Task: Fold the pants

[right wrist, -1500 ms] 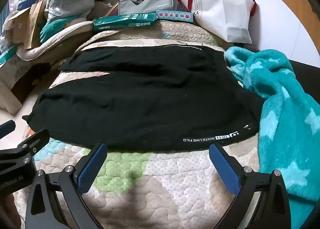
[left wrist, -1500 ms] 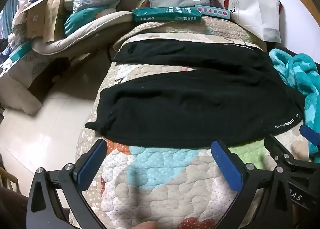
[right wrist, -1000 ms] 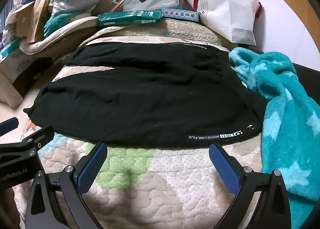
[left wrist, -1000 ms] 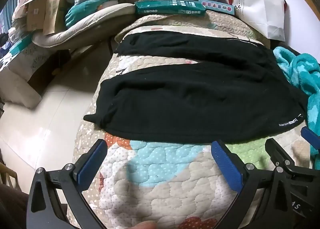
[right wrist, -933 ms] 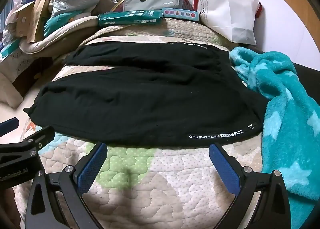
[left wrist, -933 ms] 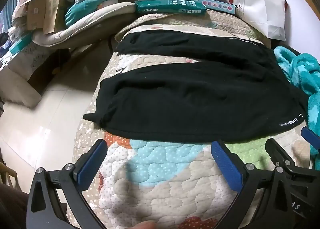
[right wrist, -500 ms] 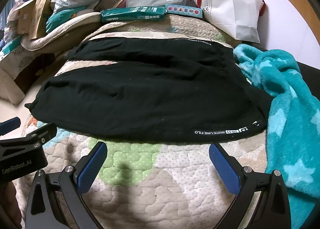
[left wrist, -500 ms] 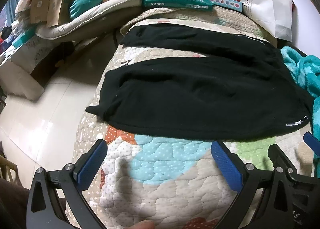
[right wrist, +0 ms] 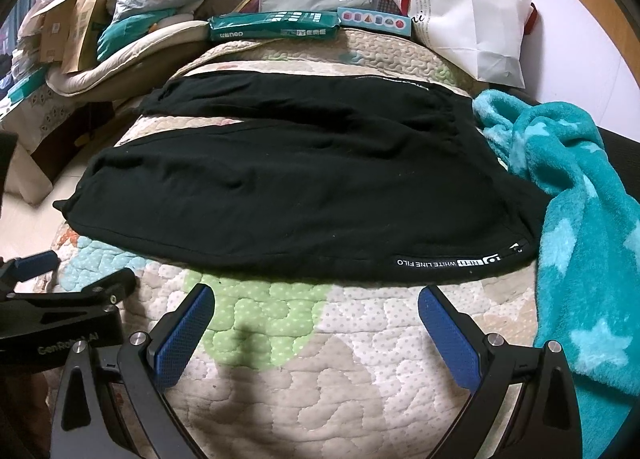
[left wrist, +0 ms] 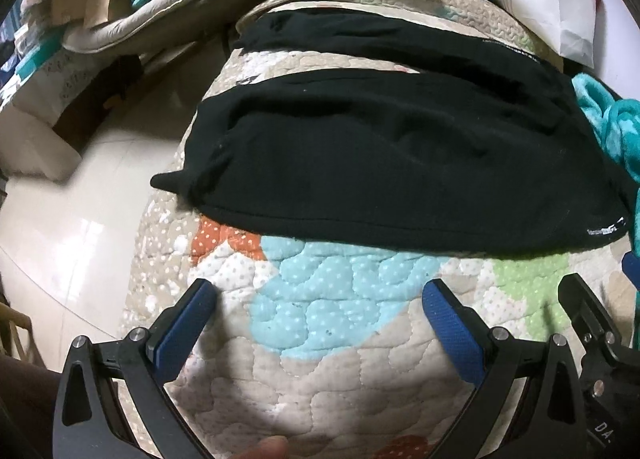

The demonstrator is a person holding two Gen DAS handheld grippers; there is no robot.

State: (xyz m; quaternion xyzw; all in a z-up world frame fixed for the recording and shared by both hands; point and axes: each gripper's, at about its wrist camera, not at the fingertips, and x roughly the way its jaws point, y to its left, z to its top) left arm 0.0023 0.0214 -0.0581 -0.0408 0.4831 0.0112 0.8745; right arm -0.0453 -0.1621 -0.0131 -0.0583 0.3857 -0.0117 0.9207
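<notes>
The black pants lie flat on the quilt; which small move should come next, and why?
Probably lower both grippers onto the near edge of the black pants. The left gripper and right gripper hover over the quilt, jaws open and empty; the two legs are spread apart, unfolded.

Warm, dimmish indoor light falls from above and behind me. My right claw [right wrist: 316,309] throws a soft shadow on the quilt [right wrist: 360,339] just below it. The floor [left wrist: 80,219] left of my left claw [left wrist: 318,305] shows pale glare. Both views bulge, with black corners. The left view is slightly blurred; the pants [right wrist: 300,199] lose detail in blackness.
</notes>
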